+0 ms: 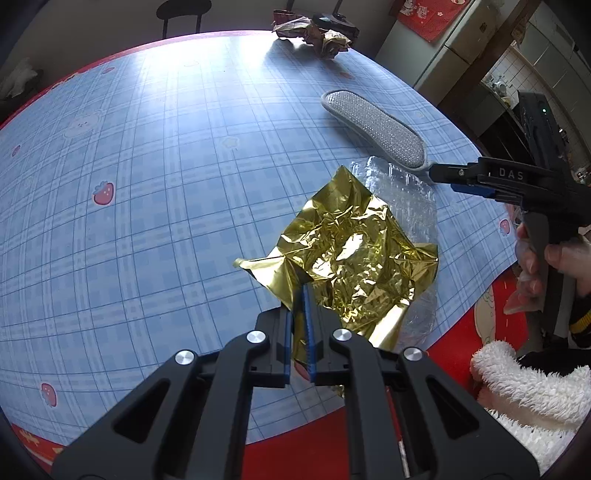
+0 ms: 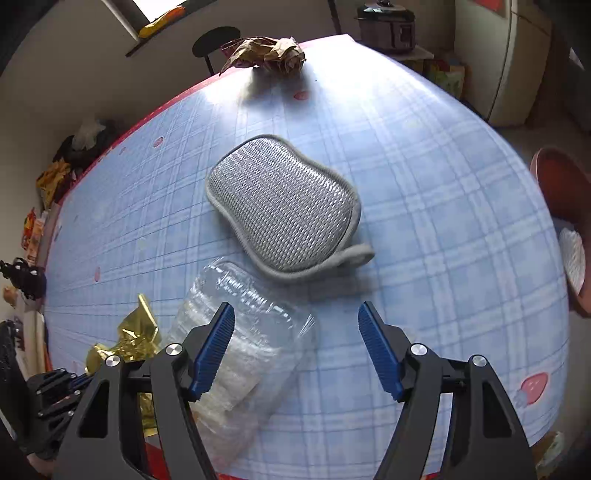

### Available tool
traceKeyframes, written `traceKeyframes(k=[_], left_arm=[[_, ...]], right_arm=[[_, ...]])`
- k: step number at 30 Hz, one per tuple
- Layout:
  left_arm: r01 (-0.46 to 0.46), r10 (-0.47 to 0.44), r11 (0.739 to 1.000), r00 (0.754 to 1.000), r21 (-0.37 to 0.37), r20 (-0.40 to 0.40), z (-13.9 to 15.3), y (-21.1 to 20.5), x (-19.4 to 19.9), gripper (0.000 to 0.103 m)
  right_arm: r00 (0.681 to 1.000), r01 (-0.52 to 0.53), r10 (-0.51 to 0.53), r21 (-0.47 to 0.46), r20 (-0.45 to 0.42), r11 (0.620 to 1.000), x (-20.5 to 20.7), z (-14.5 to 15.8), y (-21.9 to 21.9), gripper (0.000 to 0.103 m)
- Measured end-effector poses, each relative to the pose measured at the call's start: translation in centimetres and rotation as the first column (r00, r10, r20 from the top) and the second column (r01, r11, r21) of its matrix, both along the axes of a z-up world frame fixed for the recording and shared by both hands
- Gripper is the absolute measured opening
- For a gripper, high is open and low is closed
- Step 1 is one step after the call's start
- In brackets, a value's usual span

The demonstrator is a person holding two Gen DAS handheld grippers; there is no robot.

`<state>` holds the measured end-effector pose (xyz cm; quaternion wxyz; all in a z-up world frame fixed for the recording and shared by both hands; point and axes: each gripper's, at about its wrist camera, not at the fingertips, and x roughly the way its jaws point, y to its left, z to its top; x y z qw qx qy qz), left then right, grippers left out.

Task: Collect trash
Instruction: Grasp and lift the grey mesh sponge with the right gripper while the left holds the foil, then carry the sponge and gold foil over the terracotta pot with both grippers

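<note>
A crumpled gold foil wrapper (image 1: 351, 254) lies on the blue checked tablecloth near the table's front edge. My left gripper (image 1: 301, 295) is shut on the foil's near edge. A clear plastic container (image 2: 243, 343) lies partly under the foil; it also shows in the left wrist view (image 1: 402, 192). My right gripper (image 2: 295, 314) is open and empty above the table, its left finger over the clear container. The foil shows at the right wrist view's lower left (image 2: 136, 336). A crumpled brown paper wad (image 2: 269, 51) sits at the table's far edge, also in the left wrist view (image 1: 317, 33).
A grey mesh scrubbing pad (image 2: 284, 210) lies mid-table just beyond the right gripper, also seen in the left wrist view (image 1: 373, 127). The right gripper's body (image 1: 517, 181) reaches in from the right. A red-brown stool (image 2: 561, 206) stands right of the table. A rice cooker (image 2: 386, 26) stands behind.
</note>
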<state>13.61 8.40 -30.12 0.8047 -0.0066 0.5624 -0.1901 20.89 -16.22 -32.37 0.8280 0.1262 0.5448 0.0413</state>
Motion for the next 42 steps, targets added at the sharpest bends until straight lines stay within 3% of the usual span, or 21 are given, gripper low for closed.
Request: traceKeyframes(k=[5, 7, 10, 15, 19, 25, 28, 31, 37, 42], left_arm=[[-0.069, 0.069, 0.998, 0.997, -0.009, 0.021, 0.7, 1.6, 0.0, 0.01], [-0.099, 0.1, 0.995, 0.995, -0.011, 0.03, 1.0, 2.4, -0.1, 0.009], [-0.146, 0.147, 0.989, 0.988, -0.018, 0.042, 1.5, 3.9, -0.3, 0.009], [-0.217, 0.219, 0.976, 0.974, -0.028, 0.051, 1.9, 6.0, -0.7, 0.009], [-0.264, 0.266, 0.964, 0.962, -0.041, 0.058, 2.2, 7.4, -0.9, 0.009], [-0.312, 0.317, 0.948, 0.944, -0.069, 0.087, 3.3, 8.7, -1.1, 0.009], [-0.334, 0.342, 0.939, 0.935, -0.084, 0.098, 4.1, 9.3, -0.9, 0.009], [-0.351, 0.361, 0.931, 0.926, -0.096, 0.115, 5.1, 9.6, -0.6, 0.009], [-0.35, 0.363, 0.931, 0.916, -0.102, 0.171, 7.8, 8.6, 0.3, 0.009], [-0.325, 0.342, 0.939, 0.915, -0.112, 0.214, 10.0, 6.5, 0.7, 0.009]], right_arm=[[0.996, -0.078, 0.082, -0.106, 0.035, 0.991, 4.4, 0.2, 1.8, 0.071], [0.992, -0.113, 0.12, -0.139, 0.039, 0.984, 5.8, 0.0, 3.0, 0.082], [0.985, -0.164, 0.17, -0.196, 0.015, 0.967, 7.7, -0.7, 5.0, 0.087], [0.982, -0.184, 0.186, -0.257, -0.02, 0.949, 9.6, -2.2, 6.1, 0.096], [0.984, -0.18, 0.177, -0.276, -0.035, 0.944, 10.4, -2.8, 6.0, 0.097], [0.992, -0.125, 0.126, -0.154, -0.007, 0.98, 10.4, -1.3, 3.7, 0.075], [0.99, -0.135, 0.139, -0.107, 0.024, 0.985, 9.9, 0.2, 3.2, 0.051], [0.989, -0.124, 0.13, -0.075, 0.073, 0.989, 8.9, 1.9, 2.4, 0.036], [0.984, -0.088, 0.084, 0.018, 0.157, 0.996, 6.5, 4.5, -0.4, 0.021], [0.977, -0.036, 0.012, 0.108, 0.214, 0.993, 4.1, 6.1, -3.9, 0.018]])
